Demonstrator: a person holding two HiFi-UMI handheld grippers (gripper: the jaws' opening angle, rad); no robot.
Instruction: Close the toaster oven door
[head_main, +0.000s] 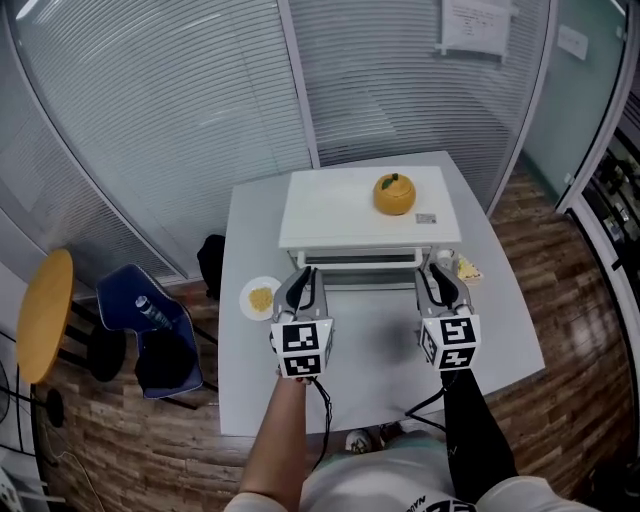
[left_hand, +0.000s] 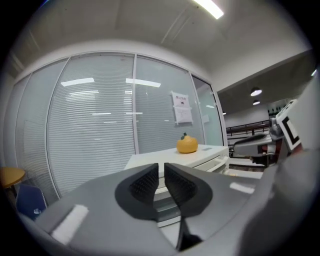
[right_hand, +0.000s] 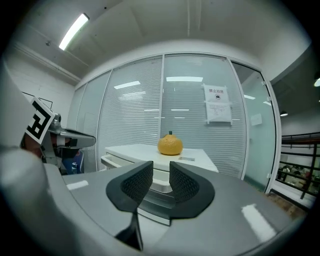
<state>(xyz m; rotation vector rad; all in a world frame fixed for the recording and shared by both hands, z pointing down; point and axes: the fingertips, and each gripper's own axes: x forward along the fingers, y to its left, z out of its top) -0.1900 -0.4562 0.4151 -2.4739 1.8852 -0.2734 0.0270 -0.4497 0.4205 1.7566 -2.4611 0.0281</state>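
Head view first: the white box-shaped toaster oven (head_main: 350, 210) sat at the far side of the pale grey square table (head_main: 380, 370), with a round orange fruit-shaped ornament (head_main: 394, 194) on its roof. You had the left gripper (head_main: 300, 287) at the oven's front left corner and the right gripper (head_main: 441, 283) at its front right corner, both low against the grey glass oven door (head_main: 360, 273). The door seemed to lean out from the oven's front rather than sit flush. I couldn't tell whether either gripper was touching it. A small white plate of yellow crumbs (head_main: 260, 297) lay just left of the oven's front.

Left gripper view: your jaws were all but together, a hairline gap and nothing in it. The oven's white front showed straight ahead beyond them, the orange ornament above, and the right gripper off to the oven's far side.

Right gripper view: these jaws stood a narrow slit apart and gripped nothing. Beyond them you were looking at the oven's stepped front edge from low down.

My read: you were mid-push, the door was part-way up, and the closing wasn't finished. What remained was swinging it fully home against the oven's front.
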